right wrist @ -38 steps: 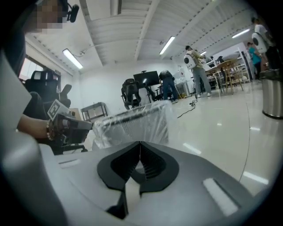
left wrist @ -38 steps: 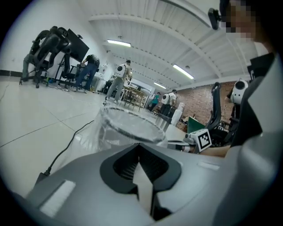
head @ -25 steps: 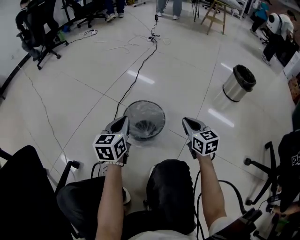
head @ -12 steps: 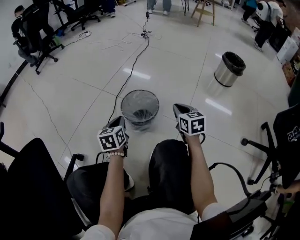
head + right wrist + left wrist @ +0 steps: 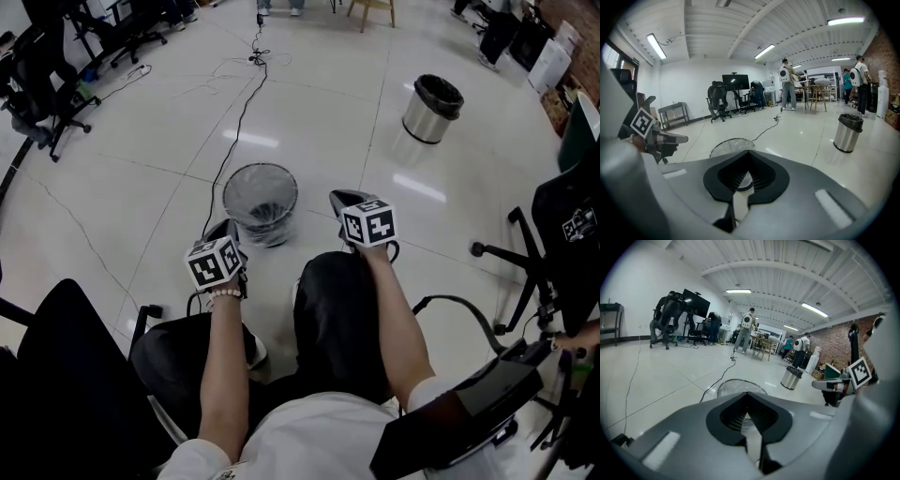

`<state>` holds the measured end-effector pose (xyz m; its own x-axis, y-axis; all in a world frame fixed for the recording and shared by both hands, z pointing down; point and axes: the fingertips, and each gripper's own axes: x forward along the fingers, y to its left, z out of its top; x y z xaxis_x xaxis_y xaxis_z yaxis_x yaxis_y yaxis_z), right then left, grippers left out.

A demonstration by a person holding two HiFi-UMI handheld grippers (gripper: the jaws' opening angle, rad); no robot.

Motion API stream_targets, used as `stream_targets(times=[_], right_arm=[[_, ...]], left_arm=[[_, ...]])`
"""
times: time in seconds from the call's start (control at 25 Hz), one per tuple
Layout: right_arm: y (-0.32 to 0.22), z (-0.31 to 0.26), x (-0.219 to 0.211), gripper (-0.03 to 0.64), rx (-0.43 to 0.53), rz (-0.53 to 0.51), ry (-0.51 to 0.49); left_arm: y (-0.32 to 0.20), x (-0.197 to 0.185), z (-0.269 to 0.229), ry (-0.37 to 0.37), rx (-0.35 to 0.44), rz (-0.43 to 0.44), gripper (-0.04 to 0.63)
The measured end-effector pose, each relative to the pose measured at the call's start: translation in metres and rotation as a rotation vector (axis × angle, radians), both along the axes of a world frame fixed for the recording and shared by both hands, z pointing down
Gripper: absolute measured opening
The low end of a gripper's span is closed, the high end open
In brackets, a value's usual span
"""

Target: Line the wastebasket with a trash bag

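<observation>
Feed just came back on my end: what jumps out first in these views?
The left gripper and right gripper, both shut and empty, hang over the seated person's knees. Just beyond their tips the round wastebasket stands on the floor; a steel bin with a black liner stands farther off at upper right.

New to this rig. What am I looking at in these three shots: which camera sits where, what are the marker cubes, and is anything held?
There is no robot arm. A seated person holds a two-jaw gripper in each hand, and the marker cubes are part of those grippers. The top-down picture comes from a camera on the person's head. The other two cameras ride on the grippers and look along their jaws. The left gripper and right gripper are both shut with nothing between the jaws. On the floor just ahead stands a round wastebasket. Farther off are a steel bin with a black liner and a black cable.
</observation>
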<state>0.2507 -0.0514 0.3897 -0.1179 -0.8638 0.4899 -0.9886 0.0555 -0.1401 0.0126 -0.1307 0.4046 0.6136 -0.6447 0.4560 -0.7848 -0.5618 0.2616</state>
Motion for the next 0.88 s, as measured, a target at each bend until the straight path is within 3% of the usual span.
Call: stream_targets(times=[0.44,0.88], right_arm=[[-0.0048,0.0105,-0.0052,0.0,-0.022,-0.024,-0.029],[-0.0003,0.0084,-0.0041,0.0,-0.034,-0.01,0.004]], left_arm=[[-0.0018,-0.0023,0.0003,0.004,0.004,-0.015,0.012],[-0.004,-0.0086,0.0062,0.007,-0.004,-0.024,0.012]])
